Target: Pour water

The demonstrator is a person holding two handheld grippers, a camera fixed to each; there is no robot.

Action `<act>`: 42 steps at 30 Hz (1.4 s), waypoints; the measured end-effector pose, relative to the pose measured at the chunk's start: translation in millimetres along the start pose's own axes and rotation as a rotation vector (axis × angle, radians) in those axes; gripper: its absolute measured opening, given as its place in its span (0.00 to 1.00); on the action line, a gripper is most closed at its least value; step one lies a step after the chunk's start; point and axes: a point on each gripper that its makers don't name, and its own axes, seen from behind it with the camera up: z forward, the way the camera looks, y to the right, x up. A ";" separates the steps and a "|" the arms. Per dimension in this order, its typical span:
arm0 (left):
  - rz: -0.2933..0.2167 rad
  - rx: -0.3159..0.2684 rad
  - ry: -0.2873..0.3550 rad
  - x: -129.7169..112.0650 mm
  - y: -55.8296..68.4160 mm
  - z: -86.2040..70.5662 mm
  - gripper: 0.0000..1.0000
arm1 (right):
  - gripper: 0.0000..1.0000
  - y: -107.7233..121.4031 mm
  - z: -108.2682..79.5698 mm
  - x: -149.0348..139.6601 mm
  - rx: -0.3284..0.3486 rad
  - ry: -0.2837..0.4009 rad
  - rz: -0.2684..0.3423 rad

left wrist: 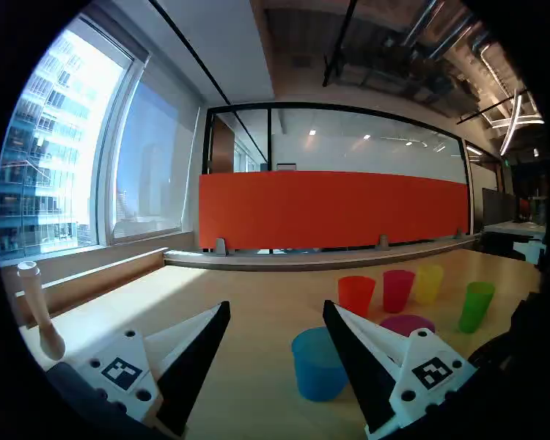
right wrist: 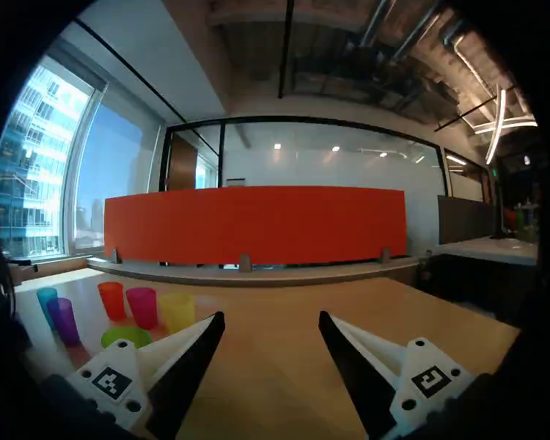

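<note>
Several coloured plastic cups stand on the wooden table [left wrist: 260,308]. In the left gripper view a blue cup [left wrist: 319,363] stands just by the right finger, partly hidden behind it. Farther off are a red cup [left wrist: 356,293], a magenta cup [left wrist: 397,288], a yellow cup [left wrist: 429,282] and a green cup [left wrist: 476,304]; a purple rim [left wrist: 407,323] shows behind the finger. My left gripper [left wrist: 275,304] is open and holds nothing. The right gripper view shows the cups at the left: blue [right wrist: 46,301], purple [right wrist: 64,320], red [right wrist: 112,299], magenta [right wrist: 143,306], yellow [right wrist: 177,312], green [right wrist: 126,336]. My right gripper [right wrist: 271,315] is open over bare table.
An orange partition panel [left wrist: 334,209] runs along the table's far edge. Large windows [left wrist: 55,176] and a wooden ledge line the left side. A pale wooden peg-like object [left wrist: 37,308] stands at the left. Another desk [right wrist: 488,249] sits to the right.
</note>
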 end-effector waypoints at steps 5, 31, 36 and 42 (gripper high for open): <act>0.000 0.000 0.000 0.6 -0.4 0.1 0.94 | 0.99 -1.1 0.8 -1.4 0.004 -0.003 0.007; 0.000 0.000 0.000 -0.3 0.2 -0.2 0.94 | 0.99 -1.9 1.2 -4.7 -0.007 -0.017 -0.020; 0.000 0.000 0.000 -0.2 0.4 -0.2 0.94 | 0.99 -2.3 2.0 -5.6 -0.006 -0.018 -0.021; 0.000 0.000 0.000 -0.1 0.4 0.0 0.94 | 0.99 -1.9 1.7 -6.3 -0.006 -0.018 -0.020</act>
